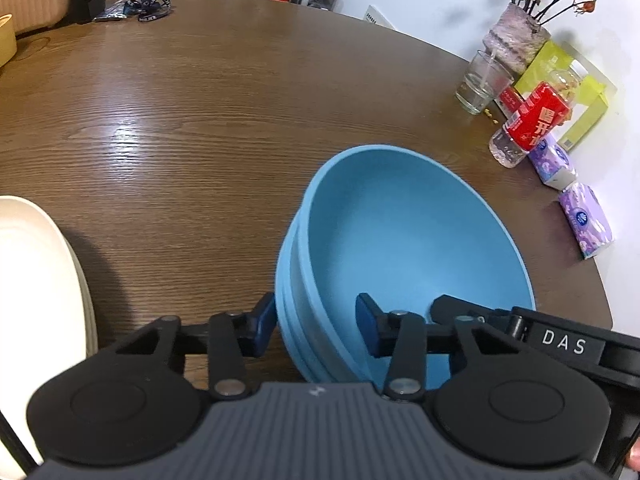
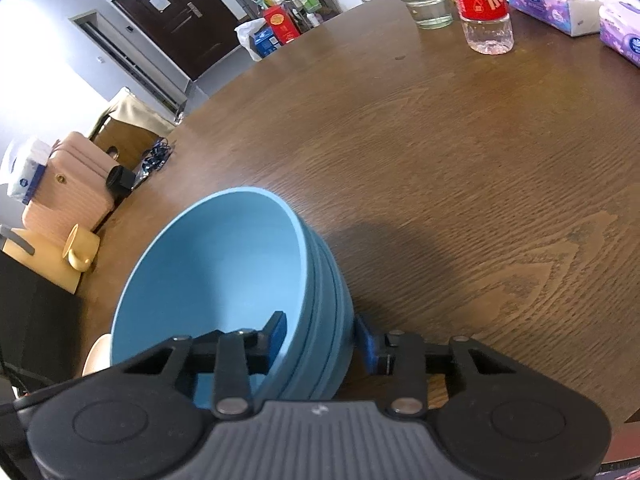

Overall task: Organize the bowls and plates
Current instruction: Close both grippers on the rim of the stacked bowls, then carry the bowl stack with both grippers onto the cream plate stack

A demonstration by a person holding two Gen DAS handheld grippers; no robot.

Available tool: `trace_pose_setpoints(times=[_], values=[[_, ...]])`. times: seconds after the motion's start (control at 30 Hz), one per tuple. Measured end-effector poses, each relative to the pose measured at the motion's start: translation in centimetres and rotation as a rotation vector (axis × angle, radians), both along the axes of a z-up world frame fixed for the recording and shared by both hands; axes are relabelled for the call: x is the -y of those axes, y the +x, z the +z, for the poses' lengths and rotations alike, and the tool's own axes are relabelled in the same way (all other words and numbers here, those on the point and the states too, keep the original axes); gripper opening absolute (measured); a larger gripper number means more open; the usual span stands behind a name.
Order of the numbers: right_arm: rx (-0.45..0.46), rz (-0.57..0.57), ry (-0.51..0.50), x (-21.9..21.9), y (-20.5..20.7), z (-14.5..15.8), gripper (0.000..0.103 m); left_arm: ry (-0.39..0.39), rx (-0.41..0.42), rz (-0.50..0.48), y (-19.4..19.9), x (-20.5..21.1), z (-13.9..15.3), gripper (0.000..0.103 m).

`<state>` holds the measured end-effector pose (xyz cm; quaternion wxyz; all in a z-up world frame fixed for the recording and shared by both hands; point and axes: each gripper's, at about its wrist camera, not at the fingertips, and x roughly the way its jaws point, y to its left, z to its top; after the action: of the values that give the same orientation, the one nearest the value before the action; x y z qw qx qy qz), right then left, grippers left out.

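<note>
My left tongs [image 1: 316,326] straddle the rim of the stacked blue bowls [image 1: 404,240], lower centre on the worktop [image 1: 200,120]; my right tongs [image 2: 320,340] straddle the opposite rim. Whether either pair grips, I cannot tell.

Looking steeply down along each tool's fingers, very close to the stacked blue bowls [image 1: 400,248] [image 2: 224,272]; sharing those bowls, the wooden table [image 1: 180,120] [image 2: 460,160], the red-labelled bottle [image 1: 528,124] [image 2: 484,4].
</note>
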<state>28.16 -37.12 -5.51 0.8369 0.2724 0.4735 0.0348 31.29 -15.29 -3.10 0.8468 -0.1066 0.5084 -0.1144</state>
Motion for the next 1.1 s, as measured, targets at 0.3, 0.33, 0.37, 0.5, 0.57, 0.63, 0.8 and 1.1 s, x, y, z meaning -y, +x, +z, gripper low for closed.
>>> trace_pose_setpoints(times=[0.3,0.33,0.37,0.5,0.57,0.63,0.8,1.1], values=[[-0.012,-0.014,-0.013,0.0,-0.4,0.2,0.029,0.015,-0.016,0.012,-0.2,-0.2,0.1,0.037],[-0.011,-0.017,-0.013,0.0,-0.4,0.3,0.029,0.016,-0.015,0.013,-0.3,-0.2,0.2,0.037],[-0.009,-0.018,-0.013,0.0,-0.5,0.4,0.029,0.017,-0.012,0.013,-0.4,-0.2,0.3,0.037],[0.001,-0.019,-0.014,-0.2,-0.7,0.8,0.028,0.018,0.004,0.017,-0.9,-0.5,0.9,0.037],[0.005,-0.019,-0.013,-0.2,-0.9,1.1,0.028,0.019,0.012,0.02,-1.1,-0.7,1.2,0.037],[0.013,-0.018,-0.014,-0.4,-1.0,1.6,0.028,0.021,0.021,0.023,-1.3,-0.7,1.6,0.037],[0.035,-0.009,-0.021,-1.2,-1.7,2.8,0.028,0.025,0.04,0.035,-2.1,-1.5,2.7,0.037],[0.061,0.042,-0.032,-3.9,-2.6,5.3,0.028,0.033,0.059,0.088,-3.8,-4.1,4.9,0.037]])
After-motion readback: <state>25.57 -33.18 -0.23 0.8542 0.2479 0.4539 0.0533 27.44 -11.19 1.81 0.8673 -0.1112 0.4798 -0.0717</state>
